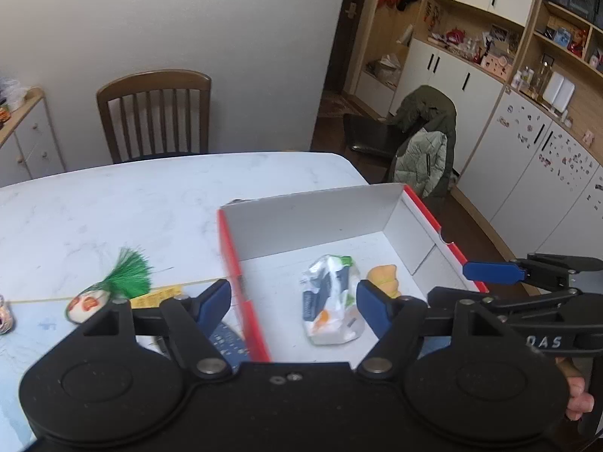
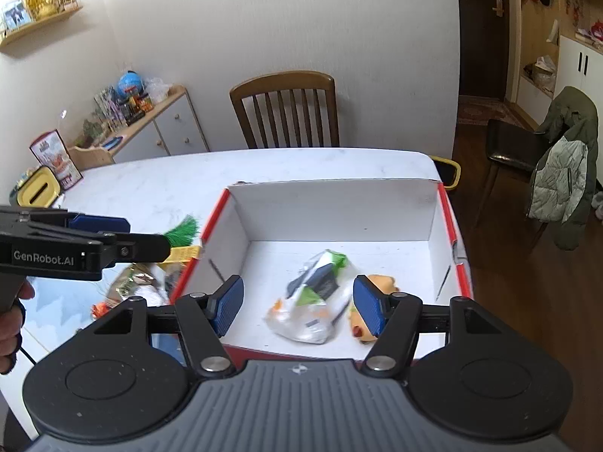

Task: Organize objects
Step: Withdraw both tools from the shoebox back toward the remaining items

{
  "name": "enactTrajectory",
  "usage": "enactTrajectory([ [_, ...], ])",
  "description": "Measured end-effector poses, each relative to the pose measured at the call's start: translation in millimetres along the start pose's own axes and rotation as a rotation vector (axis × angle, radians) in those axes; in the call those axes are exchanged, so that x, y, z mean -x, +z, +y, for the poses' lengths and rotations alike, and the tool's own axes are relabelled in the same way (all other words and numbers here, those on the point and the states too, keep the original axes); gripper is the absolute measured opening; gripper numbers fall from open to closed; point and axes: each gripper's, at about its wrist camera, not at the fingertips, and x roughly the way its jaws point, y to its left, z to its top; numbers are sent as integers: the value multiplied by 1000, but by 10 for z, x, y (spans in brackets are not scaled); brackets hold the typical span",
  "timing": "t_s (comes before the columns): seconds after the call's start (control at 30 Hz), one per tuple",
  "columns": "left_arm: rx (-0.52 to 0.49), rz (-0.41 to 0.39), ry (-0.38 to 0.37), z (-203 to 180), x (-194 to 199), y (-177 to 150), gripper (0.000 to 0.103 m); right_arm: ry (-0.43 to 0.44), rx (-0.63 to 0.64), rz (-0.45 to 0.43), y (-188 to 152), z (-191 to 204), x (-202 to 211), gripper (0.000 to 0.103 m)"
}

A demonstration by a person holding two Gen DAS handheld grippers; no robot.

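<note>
A white cardboard box (image 1: 320, 222) with red edges sits open on the marble table (image 1: 113, 203). Inside it lie a crumpled clear plastic packet (image 1: 331, 297) and an orange-yellow toy (image 1: 384, 278). My left gripper (image 1: 294, 301) is open and straddles the box's red left wall. My right gripper (image 2: 297, 309) is open above the box's near wall, with the packet (image 2: 312, 301) and the toy (image 2: 380, 280) beyond its fingers. A round ornament with a green tassel (image 1: 128, 275) lies on the table left of the box.
A yellow tag (image 1: 158, 295), a blue patterned item (image 1: 226, 342) and shiny wrappers (image 2: 135, 282) lie left of the box. A wooden chair (image 2: 286, 109) stands behind the table. A sideboard (image 2: 158, 128) is at the left, a jacket-draped chair (image 2: 561, 173) at the right.
</note>
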Motion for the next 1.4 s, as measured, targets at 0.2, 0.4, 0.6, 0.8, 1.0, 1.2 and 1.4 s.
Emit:
enactTrajectory([
  [0.2,13,-38,2,223,258,-124,77,3,-6,-33,-46,258,111,66],
  [0.4,10,-64,10,533,526,-279,83,25,-18,-67,-123,618,195,69],
  [0.6,-11,-90,43,889,779,-424,90,24,-39,-95,-212,990,247,74],
  [0.8,0,-115,54,1278,986,-589,99,21,-44,-127,-327,1354,275,80],
  [1.0,3,-140,78,1624,1135,-708,102,29,-54,-147,-402,1698,242,88],
  [1.2,13,-130,92,1954,1130,-822,102,46,-43,-162,-485,2047,171,99],
  [1.4,26,-97,68,2202,1058,-988,103,31,-32,-136,-552,2273,-17,101],
])
